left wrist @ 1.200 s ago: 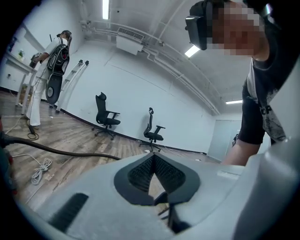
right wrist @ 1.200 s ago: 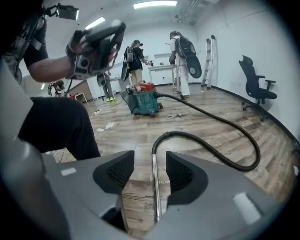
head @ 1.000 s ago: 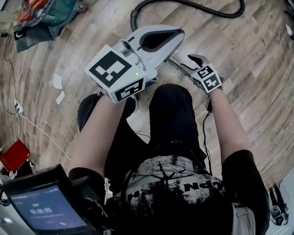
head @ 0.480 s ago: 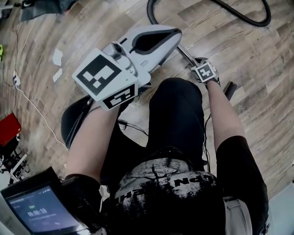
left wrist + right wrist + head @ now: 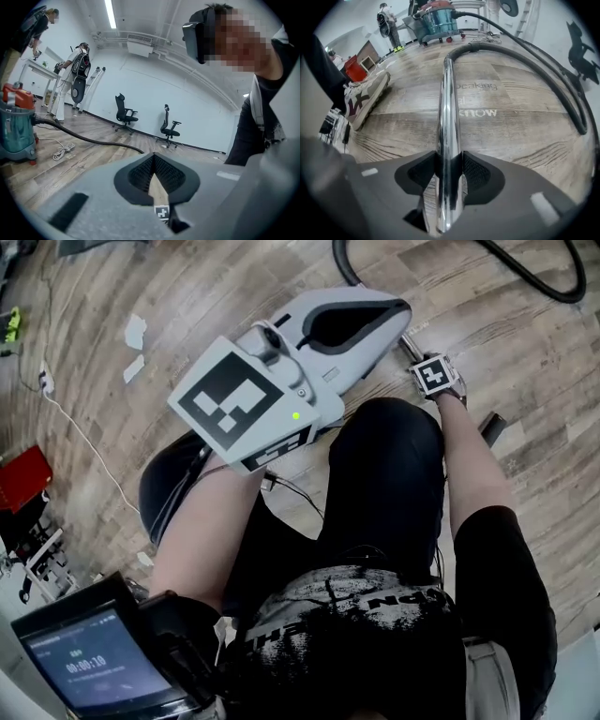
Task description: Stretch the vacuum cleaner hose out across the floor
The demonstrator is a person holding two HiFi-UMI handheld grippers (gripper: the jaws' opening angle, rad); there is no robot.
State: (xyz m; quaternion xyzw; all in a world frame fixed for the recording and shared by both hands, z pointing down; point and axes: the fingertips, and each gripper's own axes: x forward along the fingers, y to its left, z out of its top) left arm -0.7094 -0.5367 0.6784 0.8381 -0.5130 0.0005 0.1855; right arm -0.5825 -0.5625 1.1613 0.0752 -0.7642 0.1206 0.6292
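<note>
Little looks done so far: the hose (image 5: 543,61) lies in a loose curve on the floor (image 5: 511,117), running back to the vacuum cleaner (image 5: 438,21). The right gripper (image 5: 449,173) is closing its jaws on the metal tube (image 5: 446,117) at the hose's end, with the pads against its sides. The left gripper (image 5: 152,176) is clenched on nothing and held up clear.

The metal tube (image 5: 447,117) lies between the closing jaws of the right gripper (image 5: 449,173) and runs toward 12 o'clock. The hose (image 5: 525,64) joins its far end and loops to 3 o'clock. The vacuum cleaner (image 5: 438,21) stands at 12 o'clock, the shoe (image 5: 365,101) at 9.
</note>
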